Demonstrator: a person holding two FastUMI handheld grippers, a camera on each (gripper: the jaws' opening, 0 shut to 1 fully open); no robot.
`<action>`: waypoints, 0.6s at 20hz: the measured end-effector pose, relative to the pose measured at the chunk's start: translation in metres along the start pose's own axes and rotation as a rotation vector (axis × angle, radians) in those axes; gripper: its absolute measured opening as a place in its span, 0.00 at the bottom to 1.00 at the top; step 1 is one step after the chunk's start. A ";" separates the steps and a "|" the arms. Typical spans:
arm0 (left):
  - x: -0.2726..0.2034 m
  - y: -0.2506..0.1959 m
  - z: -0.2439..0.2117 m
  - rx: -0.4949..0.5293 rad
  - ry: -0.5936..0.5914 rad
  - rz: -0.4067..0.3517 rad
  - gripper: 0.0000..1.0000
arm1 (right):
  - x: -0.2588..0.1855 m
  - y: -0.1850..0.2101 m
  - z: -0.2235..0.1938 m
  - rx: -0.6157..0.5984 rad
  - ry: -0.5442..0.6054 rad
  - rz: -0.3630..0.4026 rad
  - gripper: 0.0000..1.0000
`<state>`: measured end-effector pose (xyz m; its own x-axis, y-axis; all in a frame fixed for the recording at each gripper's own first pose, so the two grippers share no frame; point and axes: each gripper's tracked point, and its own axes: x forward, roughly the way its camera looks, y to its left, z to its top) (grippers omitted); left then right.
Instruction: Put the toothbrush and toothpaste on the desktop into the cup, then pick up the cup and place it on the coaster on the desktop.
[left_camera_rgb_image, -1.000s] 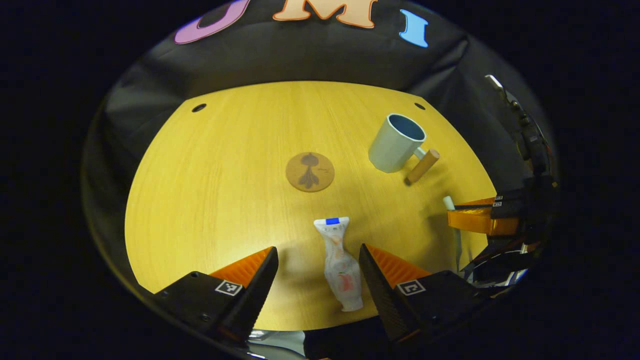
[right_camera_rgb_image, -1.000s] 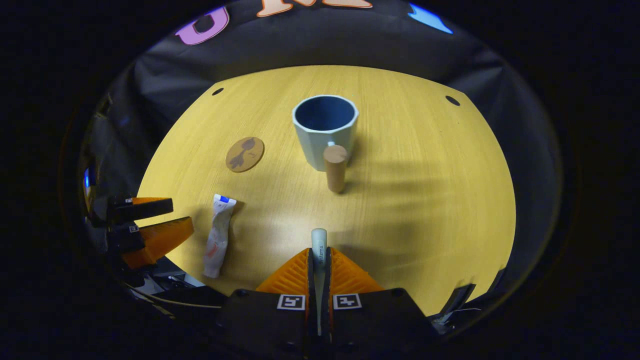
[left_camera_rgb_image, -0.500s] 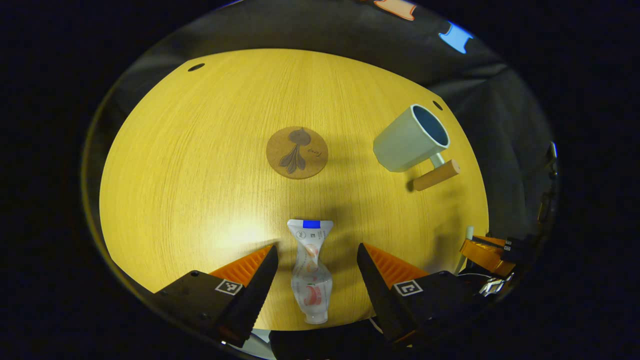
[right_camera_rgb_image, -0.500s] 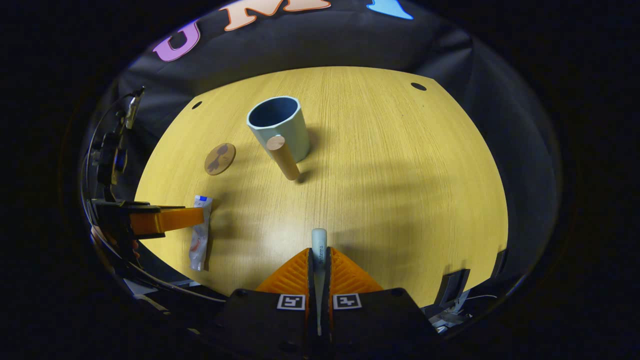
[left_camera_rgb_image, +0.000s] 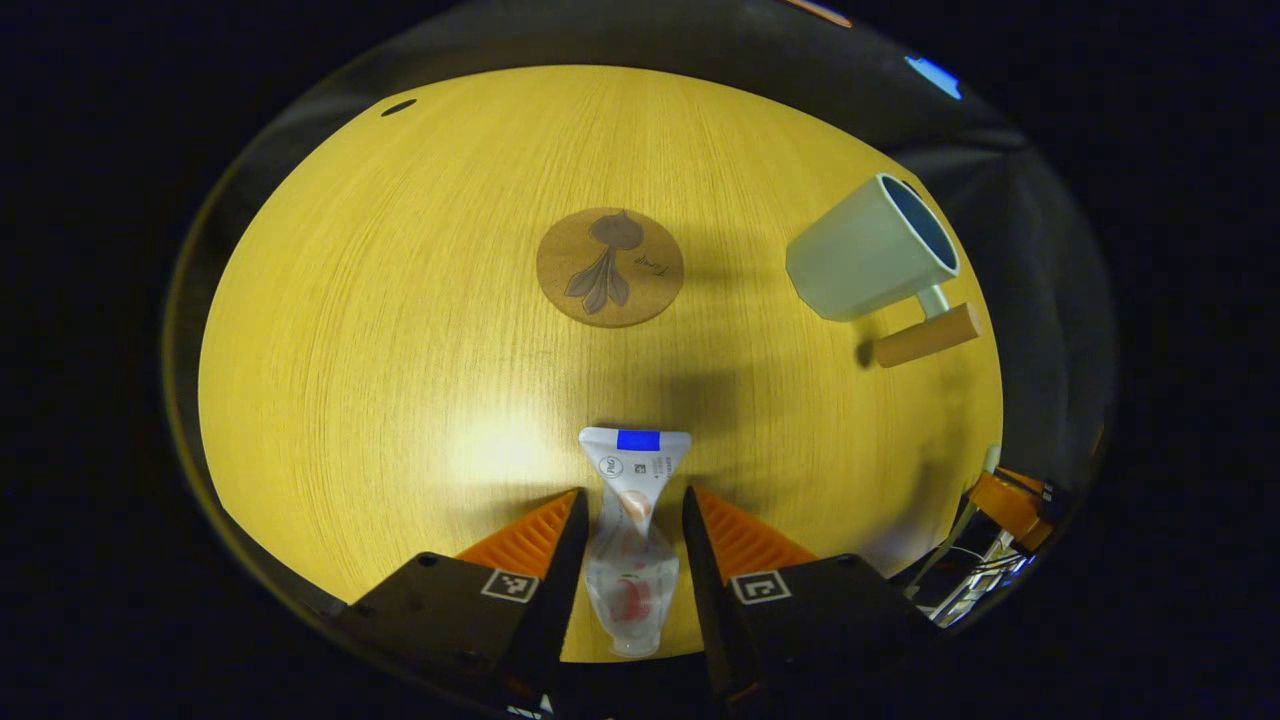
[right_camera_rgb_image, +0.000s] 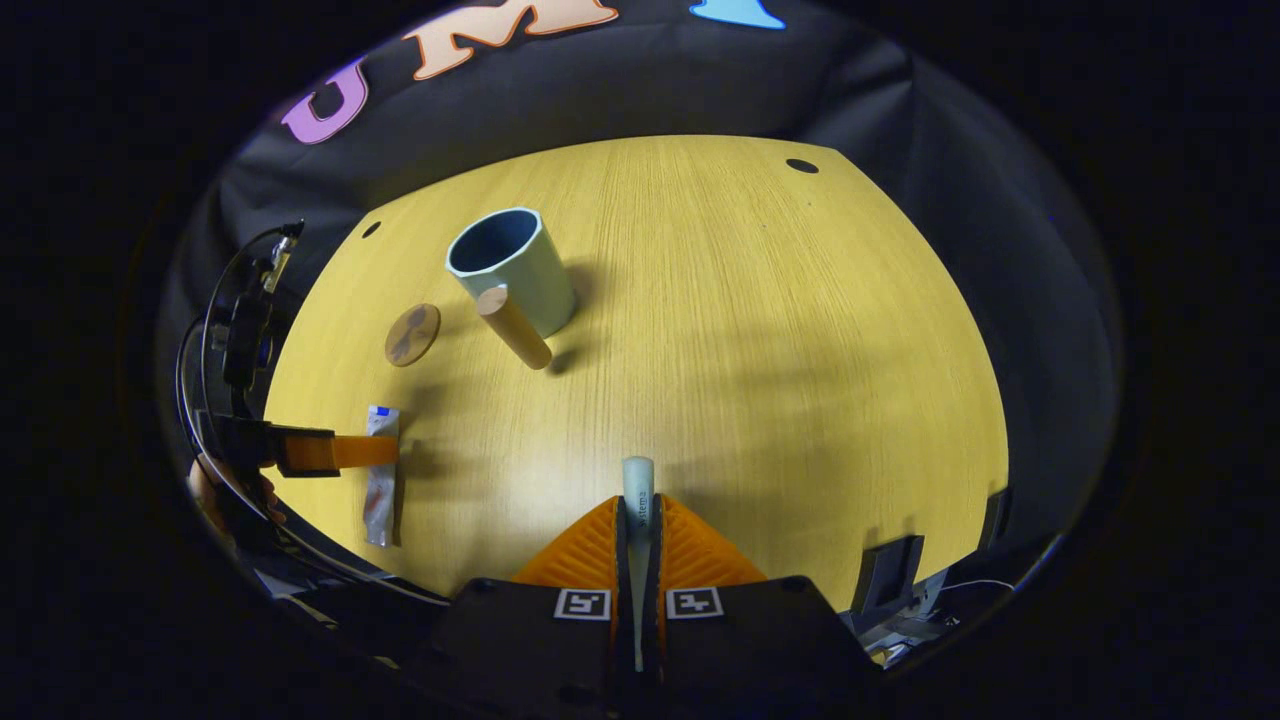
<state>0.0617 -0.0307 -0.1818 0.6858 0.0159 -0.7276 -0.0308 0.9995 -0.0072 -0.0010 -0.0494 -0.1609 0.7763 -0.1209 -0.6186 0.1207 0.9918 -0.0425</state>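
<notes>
The left gripper (left_camera_rgb_image: 632, 530) is straddling a soft white plastic toothpaste tube (left_camera_rgb_image: 630, 540) with a blue band at its crimped end, which is lying flat on the yellow wood-grain bench (left_camera_rgb_image: 400, 330). Its jaws are standing narrow, one on each side of the tube's pinched waist; whether both are already pressing on it cannot be told. In the right gripper view the same tube (right_camera_rgb_image: 380, 480) is lying near the bench's near-left edge, with the left gripper (right_camera_rgb_image: 350, 452) over it. The tube is probably light, limp and partly emptied, so it is likely to sag or buckle under a squeeze. The fuller, rounder body toward the cap end probably offers a firmer hold than the flat crimp.

The right gripper (right_camera_rgb_image: 638, 520) is holding a slim white toothbrush (right_camera_rgb_image: 638, 490) with its jaws closed on the handle, whose rounded end is projecting forward above the bench. The handle appears stiff, smooth and light, so it may be prone to sliding lengthwise in a slack grip.

The pale grey-green ceramic cup (right_camera_rgb_image: 512, 268), with a dark blue interior and a cylindrical wooden handle (right_camera_rgb_image: 513, 327), is standing upright, well apart from both tools. The round brown cork coaster (left_camera_rgb_image: 610, 267) with a leaf motif is lying bare to the cup's left. The cup is likely the heaviest, most fragile item.
</notes>
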 end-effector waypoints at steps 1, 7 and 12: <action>0.001 0.001 0.000 0.005 -0.001 0.006 0.46 | -0.001 -0.001 0.000 0.003 -0.001 0.000 0.06; 0.002 0.002 0.000 -0.021 0.008 -0.001 0.28 | -0.002 -0.007 -0.003 0.005 -0.001 -0.003 0.06; 0.004 0.000 0.000 -0.054 -0.031 -0.044 0.17 | 0.001 -0.005 -0.004 0.008 0.002 0.001 0.06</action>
<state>0.0642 -0.0309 -0.1846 0.7096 -0.0266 -0.7041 -0.0385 0.9963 -0.0765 -0.0032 -0.0544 -0.1642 0.7750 -0.1197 -0.6206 0.1245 0.9916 -0.0358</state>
